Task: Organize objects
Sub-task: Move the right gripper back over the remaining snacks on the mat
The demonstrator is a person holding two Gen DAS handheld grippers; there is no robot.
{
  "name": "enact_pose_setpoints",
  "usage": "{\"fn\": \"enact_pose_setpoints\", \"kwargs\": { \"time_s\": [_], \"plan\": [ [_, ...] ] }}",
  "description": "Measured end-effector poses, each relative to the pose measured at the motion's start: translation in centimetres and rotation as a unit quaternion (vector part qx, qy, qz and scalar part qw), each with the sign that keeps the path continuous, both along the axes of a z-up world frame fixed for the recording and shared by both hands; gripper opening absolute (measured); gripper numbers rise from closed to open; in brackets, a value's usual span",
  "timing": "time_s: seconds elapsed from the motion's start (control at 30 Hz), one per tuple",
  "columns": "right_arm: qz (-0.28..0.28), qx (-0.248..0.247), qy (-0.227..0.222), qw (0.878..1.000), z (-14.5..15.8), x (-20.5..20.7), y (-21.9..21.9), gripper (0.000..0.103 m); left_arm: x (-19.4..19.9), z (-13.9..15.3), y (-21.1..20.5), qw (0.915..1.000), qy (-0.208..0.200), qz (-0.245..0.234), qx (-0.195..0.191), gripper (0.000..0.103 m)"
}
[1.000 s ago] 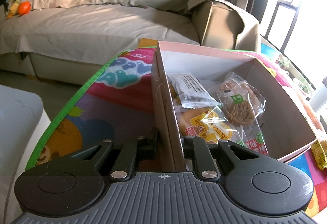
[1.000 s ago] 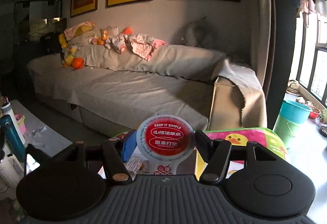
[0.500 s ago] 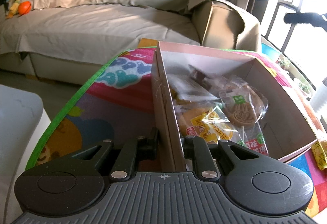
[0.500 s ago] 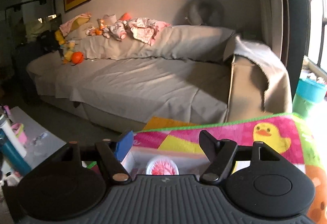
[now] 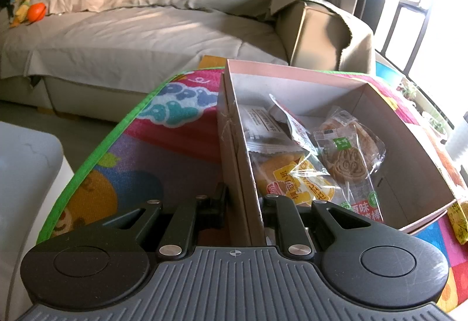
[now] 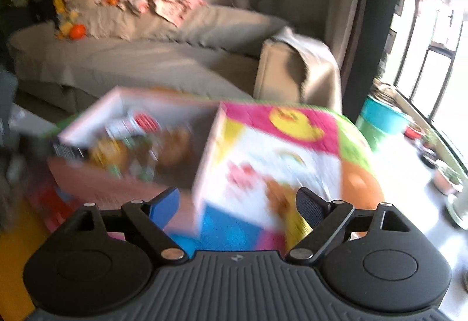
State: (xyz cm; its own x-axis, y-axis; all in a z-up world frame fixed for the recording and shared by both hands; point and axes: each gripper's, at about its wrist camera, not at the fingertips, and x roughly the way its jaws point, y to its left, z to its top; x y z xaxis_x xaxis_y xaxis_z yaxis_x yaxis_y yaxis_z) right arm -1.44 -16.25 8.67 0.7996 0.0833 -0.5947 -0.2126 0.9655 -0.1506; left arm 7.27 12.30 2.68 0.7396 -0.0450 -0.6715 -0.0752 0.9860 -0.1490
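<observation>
An open pink cardboard box [image 5: 234, 128] stands on a colourful play mat [image 5: 163, 139]. My left gripper [image 5: 244, 198] is shut on the box's near left wall, one finger outside and one inside. Inside lie several snack packets: a bunny-cookie lollipop [image 5: 348, 163], a yellow-labelled cake [image 5: 289, 177], a white packet [image 5: 263, 128] and a red-topped pack [image 5: 295, 125] leaning on them. The right wrist view is blurred. My right gripper [image 6: 237, 197] hangs over the mat [image 6: 280, 151], just right of the box [image 6: 87, 128]; its jaws are opening with nothing between them.
A yellow packet [image 5: 459, 221] lies on the mat to the right of the box. A grey-covered sofa [image 5: 146, 37] runs behind the mat. A white tabletop [image 5: 26, 163] sits at the left. A blue-and-green bucket [image 6: 380, 122] stands by the bright window.
The red-topped pack has left my right gripper and now lies in the box. That gripper has opened wide and dropped down and to the right. The left gripper keeps its hold.
</observation>
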Motion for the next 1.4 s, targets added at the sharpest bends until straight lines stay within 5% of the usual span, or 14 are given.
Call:
{"fn": "enact_pose_setpoints", "kwargs": {
  "time_s": [0.27,0.43,0.57,0.73,0.87,1.17,1.4],
  "plan": [
    [-0.100,0.046,0.033,0.993,-3.2,-0.3,-5.5,0.089,0.0,0.0,-0.2,1.0000,0.002,0.000,0.006,0.017],
    [-0.112,0.049,0.027,0.992,-3.7,0.7,-5.7,0.089,-0.1,0.0,-0.3,1.0000,0.002,0.001,0.005,0.017],
    [-0.102,0.010,0.010,0.995,-4.0,2.1,-4.3,0.064,-0.2,-0.1,-0.3,1.0000,0.002,0.002,0.005,0.017],
    [-0.097,0.031,0.042,0.994,-5.5,4.2,-3.9,0.050,-0.3,-0.1,-0.3,1.0000,0.003,0.002,0.006,0.017],
    [-0.093,0.053,0.070,0.992,-6.3,4.3,-4.0,0.023,-0.3,-0.1,-0.3,1.0000,0.004,0.004,0.007,0.016],
    [-0.046,0.059,0.085,0.994,-5.6,0.7,-3.3,0.024,-0.3,-0.2,-0.6,0.9999,0.006,0.005,0.015,0.016],
    [-0.102,0.058,0.022,0.993,-3.3,0.1,-5.6,0.047,-0.3,-0.1,-0.6,0.9999,0.005,0.005,0.014,0.016]
  ]
}}
